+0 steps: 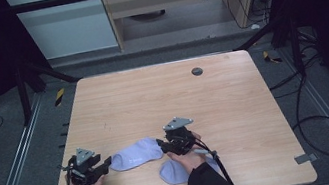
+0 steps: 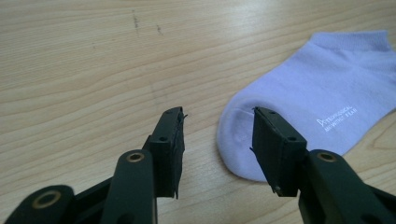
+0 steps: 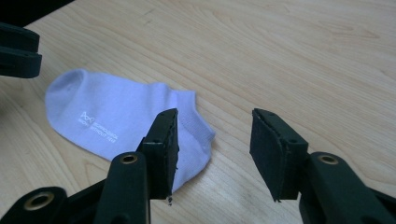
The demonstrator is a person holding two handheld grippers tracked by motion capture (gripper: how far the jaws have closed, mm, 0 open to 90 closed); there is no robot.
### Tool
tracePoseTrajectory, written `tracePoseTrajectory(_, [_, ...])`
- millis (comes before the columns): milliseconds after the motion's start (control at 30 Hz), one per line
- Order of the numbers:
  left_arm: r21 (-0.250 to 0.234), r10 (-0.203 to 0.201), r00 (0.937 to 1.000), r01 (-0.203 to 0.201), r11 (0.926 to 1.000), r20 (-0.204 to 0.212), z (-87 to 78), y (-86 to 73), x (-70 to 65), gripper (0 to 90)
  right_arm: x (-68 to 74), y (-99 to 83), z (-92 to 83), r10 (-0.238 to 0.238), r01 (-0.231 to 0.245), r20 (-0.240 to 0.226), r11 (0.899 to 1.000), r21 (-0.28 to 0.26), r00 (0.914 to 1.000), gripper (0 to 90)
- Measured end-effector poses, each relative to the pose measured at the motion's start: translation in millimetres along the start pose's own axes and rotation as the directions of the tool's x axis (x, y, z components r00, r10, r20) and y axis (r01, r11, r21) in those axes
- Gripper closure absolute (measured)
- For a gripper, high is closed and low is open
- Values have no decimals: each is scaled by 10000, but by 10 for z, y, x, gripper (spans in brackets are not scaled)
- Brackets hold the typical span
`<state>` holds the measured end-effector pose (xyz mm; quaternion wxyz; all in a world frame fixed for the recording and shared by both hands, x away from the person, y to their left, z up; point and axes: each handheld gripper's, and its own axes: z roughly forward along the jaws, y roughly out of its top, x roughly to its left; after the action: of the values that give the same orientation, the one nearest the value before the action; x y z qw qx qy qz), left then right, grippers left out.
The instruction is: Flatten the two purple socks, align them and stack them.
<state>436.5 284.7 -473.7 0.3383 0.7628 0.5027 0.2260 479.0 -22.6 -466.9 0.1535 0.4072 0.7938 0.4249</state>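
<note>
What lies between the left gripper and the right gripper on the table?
In the high view, one lilac sock lies flat between the left gripper and the right gripper, toe toward the left one, cuff toward the right.

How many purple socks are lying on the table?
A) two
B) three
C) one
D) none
A: the high view shows one sock lying flat on the wooden table between the two hand-held grippers, and a second sock nearer the table's front edge, partly under the person's right hand.
</note>
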Motion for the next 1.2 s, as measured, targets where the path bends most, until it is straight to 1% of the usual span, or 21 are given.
tracePoseTrajectory(33, [0, 0, 10000, 0, 10000, 0, 0, 0, 0, 542, 0, 0, 0, 0, 0, 0, 10000, 0, 10000, 527])
tracePoseTrajectory(67, [73, 57, 10000, -57, 10000, 36, 15, -1, -12, 542, 8, -4, 34, 1, -1, 8, 10000, 82, 10000, 535])
tracePoseTrajectory(100, [221, 152, 9999, -153, 9996, 49, 51, -5, -31, 548, 27, -15, 109, -170, 169, 53, 9994, 292, 9998, 553])
tracePoseTrajectory(133, [303, 222, 9997, -223, 9993, 33, 65, -7, -34, 549, 36, -19, 134, -161, 158, 72, 9992, 355, 9998, 555])
tracePoseTrajectory(200, [373, 244, 9997, -244, 9990, 21, 87, -8, -37, 554, 40, -23, 169, -227, 224, 82, 9989, 412, 9997, 558])
tracePoseTrajectory(233, [454, 246, 9997, -245, 9987, -16, 106, -11, -37, 569, 57, -34, 246, -218, 211, 119, 9981, 584, 9997, 572])
tracePoseTrajectory(300, [513, 264, 9997, -263, 9983, -13, 118, -14, -34, 575, 60, -40, 273, -308, 299, 138, 9976, 631, 9994, 575])
tracePoseTrajectory(333, [552, 231, 9997, -229, 9982, -25, 131, -18, -33, 586, 71, -45, 300, -289, 276, 167, 9969, 735, 9994, 580])
tracePoseTrajectory(467, [639, 56, 9999, -62, 9979, 87, 167, -32, -10, 625, 87, -69, 393, -437, 415, 257, 9957, 827, 9987, 599])
tracePoseTrajectory(533, [777, 6, 9999, -19, 9970, 159, 175, -38, -2, 653, 92, -81, 424, -525, 494, 320, 9944, 931, 9981, 609])
tracePoseTrajectory(567, [770, -14, 9998, 0, 9970, 188, 182, -42, 0, 682, 97, -89, 444, -543, 506, 354, 9937, 996, 9979, 629])
tracePoseTrajectory(667, [912, -8, 9997, -15, 9958, 255, 194, -49, -2, 705, 97, -90, 445, -540, 502, 350, 9937, 1003, 9979, 657])
tracePoseTrajectory(700, [955, -29, 9995, 0, 9954, 299, 204, -51, -10, 729, 102, -94, 449, -525, 485, 364, 9932, 1054, 9980, 704])
tracePoseTrajectory(767, [982, -44, 9994, 10, 9952, 344, 207, -49, -13, 739, 104, -97, 452, -551, 512, 332, 9927, 1095, 9979, 718])
tracePoseTrajectory(800, [994, -119, 9992, 80, 9950, 392, 209, -48, -16, 768, 107, -97, 458, -536, 501, 293, 9926, 1106, 9981, 762])
tracePoseTrajectory(867, [1031, -212, 9987, 164, 9945, 457, 212, -45, -13, 781, 109, -95, 457, -557, 517, 324, 9923, 1123, 9979, 783])
tracePoseTrajectory(900, [1059, -309, 9982, 252, 9941, 521, 214, -42, -14, 816, 109, -93, 452, -539, 495, 340, 9919, 1167, 9980, 825])
tracePoseTrajectory(933, [1059, -309, 9982, 252, 9941, 521, 214, -42, -14, 824, 109, -93, 452, -539, 495, 340, 9919, 1167, 9980, 825])
tracePoseTrajectory(967, [1079, -280, 9982, 222, 9939, 522, 213, -40, -18, 836, 105, -91, 441, -454, 415, 308, 9920, 1191, 9985, 857])
tracePoseTrajectory(1133, [1098, -241, 9983, 180, 9938, 540, 194, -28, -39, 861, 113, -75, 392, -328, 309, 154, 9934, 1106, 9993, 866])
tracePoseTrajectory(1200, [1028, -240, 9981, 180, 9945, 575, 168, -16, -47, 862, 126, -57, 334, -369, 363, 48, 9950, 929, 9993, 866])
